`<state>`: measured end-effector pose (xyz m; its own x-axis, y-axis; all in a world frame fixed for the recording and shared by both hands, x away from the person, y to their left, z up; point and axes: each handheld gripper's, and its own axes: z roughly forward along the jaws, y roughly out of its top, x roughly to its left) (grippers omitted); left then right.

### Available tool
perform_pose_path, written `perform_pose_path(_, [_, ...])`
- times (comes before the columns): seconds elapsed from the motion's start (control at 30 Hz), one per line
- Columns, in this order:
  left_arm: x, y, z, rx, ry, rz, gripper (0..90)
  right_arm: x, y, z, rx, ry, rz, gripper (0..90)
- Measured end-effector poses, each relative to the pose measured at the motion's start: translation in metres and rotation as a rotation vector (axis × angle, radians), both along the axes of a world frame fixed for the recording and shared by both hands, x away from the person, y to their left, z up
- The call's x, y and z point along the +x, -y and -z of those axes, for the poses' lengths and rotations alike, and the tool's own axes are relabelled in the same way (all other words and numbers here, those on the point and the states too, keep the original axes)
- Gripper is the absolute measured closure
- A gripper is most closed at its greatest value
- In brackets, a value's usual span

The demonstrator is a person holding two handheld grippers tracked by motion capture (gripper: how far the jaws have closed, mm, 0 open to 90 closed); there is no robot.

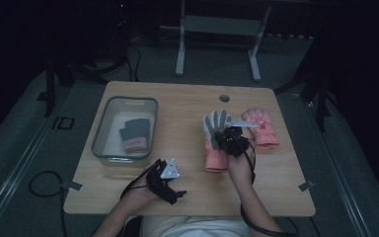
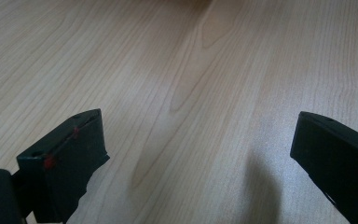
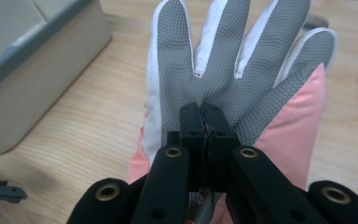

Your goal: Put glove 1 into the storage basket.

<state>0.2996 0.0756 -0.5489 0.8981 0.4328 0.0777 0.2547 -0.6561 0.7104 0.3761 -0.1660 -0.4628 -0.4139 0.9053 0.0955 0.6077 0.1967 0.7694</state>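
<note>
A glove with a grey textured palm, white finger sides and a pink cuff lies palm up right of the table's middle. My right gripper is shut on its palm fabric, just below the fingers. A second pink glove lies just to its right, back side up. Another grey and pink glove rests inside the clear bin at the left. Near the front edge, my left gripper stands open over bare wood, with nothing between its jaws.
The wooden table has a round cable hole near its far edge. In the right gripper view the bin's wall stands close on the left. A metal stand's legs rise on the floor beyond the table.
</note>
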Motion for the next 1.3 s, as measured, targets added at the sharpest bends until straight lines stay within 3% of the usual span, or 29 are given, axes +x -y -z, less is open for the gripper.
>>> perform_pose_path(0.47, [-0.001, -0.001, 0.002, -0.016, -0.014, 0.002, 2.8, 0.026, -0.027, 0.058, -0.041, -0.114, 0.002, 87.9])
perform_pose_path(0.6, [-0.001, -0.002, 0.002, -0.022, -0.017, 0.002, 2.8, 0.033, -0.032, 0.068, -0.055, -0.128, -0.007, 87.1])
perform_pose_path(0.73, [0.0, -0.003, 0.002, -0.022, -0.018, 0.002, 2.8, 0.038, -0.032, 0.07, -0.071, -0.1, -0.062, 86.7])
perform_pose_path(0.93, [0.0, -0.003, 0.002, -0.023, -0.021, 0.005, 2.8, 0.041, -0.032, 0.067, -0.052, -0.107, -0.063, 82.3])
perform_pose_path(1.13, [-0.001, -0.002, 0.003, -0.022, -0.025, 0.006, 2.8, 0.031, -0.022, 0.037, -0.001, -0.032, -0.098, 77.0])
perform_pose_path(1.3, [-0.001, -0.002, 0.003, -0.019, -0.027, 0.01, 2.8, 0.029, 0.009, 0.014, 0.004, 0.036, -0.1, 73.1])
